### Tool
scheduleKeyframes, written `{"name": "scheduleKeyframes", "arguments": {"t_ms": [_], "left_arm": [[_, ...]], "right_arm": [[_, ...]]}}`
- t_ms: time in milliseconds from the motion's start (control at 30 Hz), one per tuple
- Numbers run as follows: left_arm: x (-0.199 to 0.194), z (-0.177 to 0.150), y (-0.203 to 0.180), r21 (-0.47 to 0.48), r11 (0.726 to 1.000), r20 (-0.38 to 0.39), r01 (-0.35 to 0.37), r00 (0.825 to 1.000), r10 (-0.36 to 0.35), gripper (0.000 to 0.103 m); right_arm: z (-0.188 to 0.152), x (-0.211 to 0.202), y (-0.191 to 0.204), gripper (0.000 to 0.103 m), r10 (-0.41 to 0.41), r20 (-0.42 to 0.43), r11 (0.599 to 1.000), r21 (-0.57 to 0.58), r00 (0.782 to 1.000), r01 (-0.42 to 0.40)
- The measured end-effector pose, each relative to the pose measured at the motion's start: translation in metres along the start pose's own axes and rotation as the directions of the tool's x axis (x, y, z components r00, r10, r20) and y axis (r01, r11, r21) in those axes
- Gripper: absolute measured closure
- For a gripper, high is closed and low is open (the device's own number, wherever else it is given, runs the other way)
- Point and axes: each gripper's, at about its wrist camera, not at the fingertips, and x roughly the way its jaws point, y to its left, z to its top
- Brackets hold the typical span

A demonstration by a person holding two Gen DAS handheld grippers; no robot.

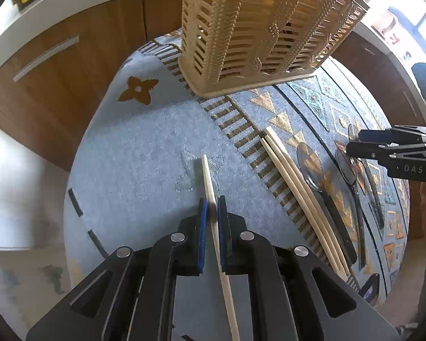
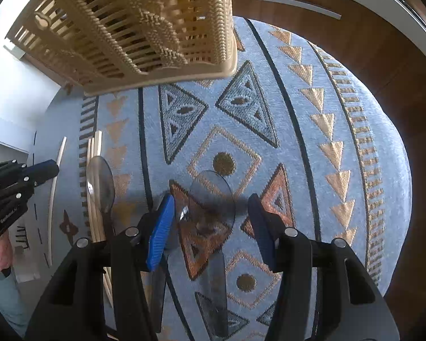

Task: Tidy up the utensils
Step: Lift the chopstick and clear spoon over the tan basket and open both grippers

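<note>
My left gripper (image 1: 212, 209) is shut on a single cream chopstick (image 1: 208, 176) lying on the blue patterned tablecloth (image 1: 144, 147). A beige slotted utensil basket (image 1: 258, 25) stands at the far end of the table. Three more cream chopsticks (image 1: 295, 182) lie to the right, then a metal spoon (image 1: 312, 167) and a second spoon (image 1: 348, 167). My right gripper (image 2: 211, 207) is open, its blue pads either side of a dark translucent spoon (image 2: 213, 196) on the cloth. The metal spoon (image 2: 100, 182) and chopsticks (image 2: 93, 170) lie to its left.
Wooden cabinets (image 1: 59, 65) with metal handles and a white counter (image 1: 28, 22) surround the small round table. The table edge (image 1: 71, 199) drops off close on the left. The left gripper (image 2: 17, 187) shows at the left edge of the right wrist view.
</note>
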Motion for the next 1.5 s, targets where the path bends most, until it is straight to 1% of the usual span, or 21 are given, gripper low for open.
{"name": "scheduleKeyframes", "arguments": {"t_ms": [133, 367, 533, 600, 667, 700, 767, 800, 900, 967, 1033, 1067, 1100, 1167, 1200, 1233, 1267, 1300, 1333, 1433, 1500], "left_arm": [[0.000, 0.000, -0.001, 0.023, 1.000, -0.010, 0.006, 1.000, -0.006, 0.097], [0.004, 0.007, -0.001, 0.064, 0.998, -0.057, 0.025, 0.998, -0.021, 0.095], [0.009, 0.014, -0.019, 0.140, 0.990, -0.091, -0.018, 0.995, 0.031, 0.086], [0.011, 0.013, -0.029, 0.175, 0.983, -0.087, -0.053, 0.994, 0.069, 0.084], [0.014, 0.010, -0.041, 0.218, 0.963, -0.050, -0.156, 0.984, 0.171, 0.098], [0.013, 0.009, -0.042, 0.201, 0.967, -0.039, -0.160, 0.985, 0.171, 0.100], [0.010, 0.007, -0.040, 0.150, 0.981, -0.005, -0.122, 0.992, 0.124, 0.100], [0.003, 0.005, -0.038, 0.121, 0.987, 0.039, -0.104, 0.994, 0.099, 0.100], [-0.022, 0.001, -0.036, 0.076, 0.994, 0.184, -0.077, 0.981, 0.062, 0.100], [-0.049, -0.002, -0.036, 0.040, 0.999, 0.300, -0.011, 0.954, -0.001, 0.100], [-0.071, -0.004, -0.037, 0.022, 0.999, 0.394, 0.032, 0.919, -0.038, 0.100], [-0.081, -0.004, -0.041, 0.023, 0.999, 0.439, 0.046, 0.897, -0.051, 0.100], [-0.092, -0.007, -0.043, 0.024, 0.998, 0.481, 0.049, 0.875, -0.055, 0.100], [-0.112, -0.004, -0.057, 0.040, 0.998, 0.577, 0.040, 0.815, -0.055, 0.100], [-0.122, -0.002, -0.063, 0.046, 0.998, 0.616, 0.038, 0.786, -0.058, 0.100], [-0.131, 0.001, -0.069, 0.049, 0.998, 0.648, 0.030, 0.760, -0.055, 0.100], [-0.140, 0.004, -0.073, 0.051, 0.999, 0.679, 0.016, 0.732, -0.046, 0.100], [-0.151, 0.009, -0.080, 0.053, 0.999, 0.722, -0.007, 0.691, -0.033, 0.100], [-0.158, 0.009, -0.083, 0.053, 0.998, 0.747, -0.017, 0.664, -0.029, 0.100], [-0.181, 0.024, -0.092, 0.043, 0.999, 0.822, -0.032, 0.569, -0.017, 0.100], [-0.194, 0.033, -0.091, 0.036, 0.999, 0.850, -0.014, 0.527, -0.024, 0.100]], "right_arm": [[0.002, 0.001, 0.000, 0.054, 0.015, -0.011, 1.000, -0.010, 1.000, -0.015], [-0.016, -0.004, -0.020, 0.065, -0.024, -0.030, 0.997, -0.079, 0.999, 0.021], [-0.032, -0.002, -0.012, 0.065, -0.098, -0.036, 0.986, -0.137, 0.995, 0.092], [-0.033, -0.002, -0.010, 0.073, -0.096, -0.033, 0.986, -0.139, 0.995, 0.091], [-0.035, -0.002, -0.008, 0.075, -0.105, -0.023, 0.984, -0.147, 0.994, 0.101], [-0.037, -0.003, -0.008, 0.076, -0.098, -0.015, 0.984, -0.152, 0.995, 0.095], [-0.039, -0.007, -0.008, 0.076, -0.066, 0.001, 0.988, -0.138, 0.998, 0.066], [-0.043, -0.014, -0.010, 0.076, -0.056, 0.033, 0.989, -0.134, 0.998, 0.060], [-0.057, -0.045, -0.016, 0.076, -0.006, 0.129, 0.991, -0.129, 0.992, 0.022], [-0.064, -0.069, -0.017, 0.076, 0.031, 0.205, 0.990, -0.137, 0.978, -0.003], [-0.075, -0.096, -0.019, 0.076, 0.063, 0.310, 0.989, -0.143, 0.949, -0.019], [-0.080, -0.108, -0.021, 0.076, 0.087, 0.361, 0.989, -0.143, 0.928, -0.037], [-0.088, -0.123, -0.022, 0.076, 0.129, 0.424, 0.986, -0.149, 0.896, -0.072], [-0.094, -0.145, -0.020, 0.076, 0.182, 0.501, 0.980, -0.163, 0.846, -0.114], [-0.097, -0.160, -0.018, 0.076, 0.214, 0.546, 0.974, -0.178, 0.810, -0.137], [-0.096, -0.171, -0.018, 0.076, 0.229, 0.572, 0.971, -0.188, 0.788, -0.147], [-0.094, -0.184, -0.016, 0.076, 0.241, 0.603, 0.969, -0.195, 0.761, -0.152], [-0.091, -0.197, -0.013, 0.076, 0.243, 0.634, 0.969, -0.198, 0.734, -0.150], [-0.085, -0.207, -0.009, 0.076, 0.247, 0.654, 0.968, -0.202, 0.715, -0.150], [-0.073, -0.242, -0.002, 0.076, 0.247, 0.733, 0.968, -0.208, 0.634, -0.137], [-0.057, -0.253, -0.007, 0.076, 0.236, 0.766, 0.972, -0.199, 0.598, -0.128]]}}
